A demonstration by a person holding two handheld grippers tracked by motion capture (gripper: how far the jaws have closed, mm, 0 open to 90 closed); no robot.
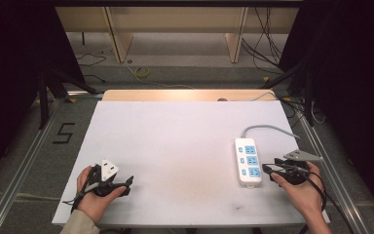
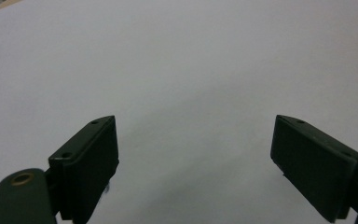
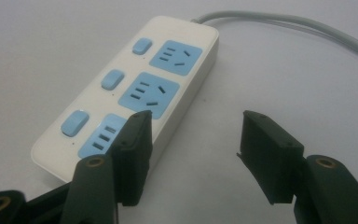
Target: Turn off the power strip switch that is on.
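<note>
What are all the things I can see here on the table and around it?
White power strip with blue sockets and blue switches: one, white and blue, right side of the table, beside the right gripper.
Grey cable: one, grey, runs from the strip's far end and off the right edge.
White table top: one, white, centre.
Pale wooden frame: one, light wood, on the floor beyond the table.
Yellow coiled cord: one, yellow, on the floor beyond the table.
Black number 5: one, black, floor left of the table.
Left gripper: one, black, near left corner, open, nothing between its jaws.
Right gripper: one, black, near right, open.
Hands: two, one holding each gripper.
</note>
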